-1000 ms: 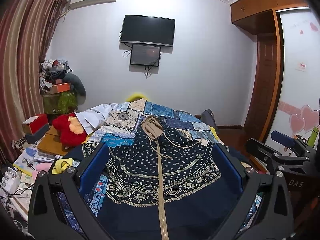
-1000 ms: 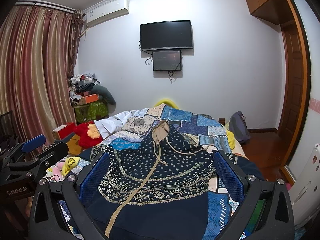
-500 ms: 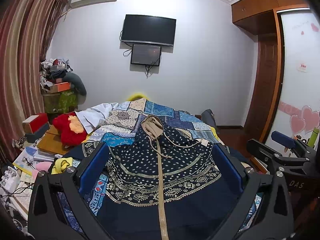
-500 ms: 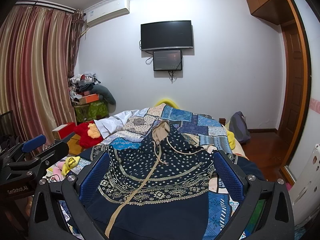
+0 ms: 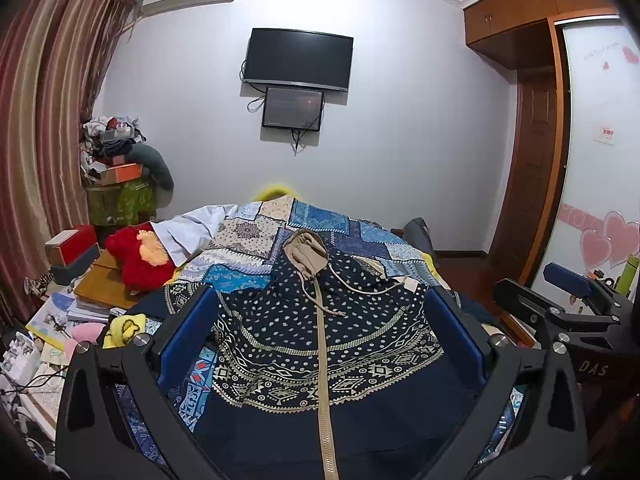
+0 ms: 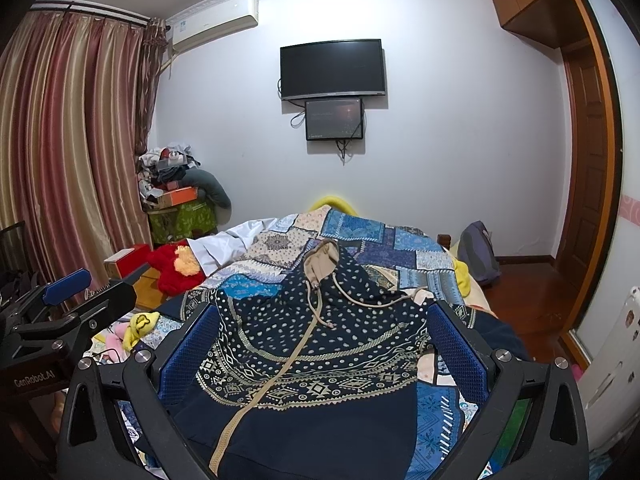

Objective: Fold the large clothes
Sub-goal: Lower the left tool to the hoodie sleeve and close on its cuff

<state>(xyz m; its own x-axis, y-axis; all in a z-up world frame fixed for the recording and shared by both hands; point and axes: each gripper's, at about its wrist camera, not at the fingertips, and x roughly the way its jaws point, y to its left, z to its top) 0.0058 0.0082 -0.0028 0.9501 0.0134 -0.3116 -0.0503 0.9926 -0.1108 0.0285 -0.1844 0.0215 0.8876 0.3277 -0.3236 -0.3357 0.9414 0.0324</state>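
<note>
A large navy zip hoodie (image 5: 320, 344) with a white dot and diamond pattern, a tan hood and a tan zipper lies spread flat on the bed, hood pointing away; it also shows in the right wrist view (image 6: 316, 344). My left gripper (image 5: 320, 332) is open and empty, its blue pads wide apart above the hoodie's lower body. My right gripper (image 6: 322, 336) is likewise open and empty above the hoodie. The right gripper (image 5: 576, 312) shows at the right edge of the left view; the left gripper (image 6: 60, 312) shows at the left edge of the right view.
The bed carries a blue patchwork quilt (image 5: 320, 224). A red plush toy (image 5: 140, 256), boxes, books and clutter lie at the bed's left side. A backpack (image 6: 478, 256) sits on the wooden floor at the right. A TV (image 5: 298, 58) hangs on the far wall; a wardrobe (image 5: 600, 160) stands right.
</note>
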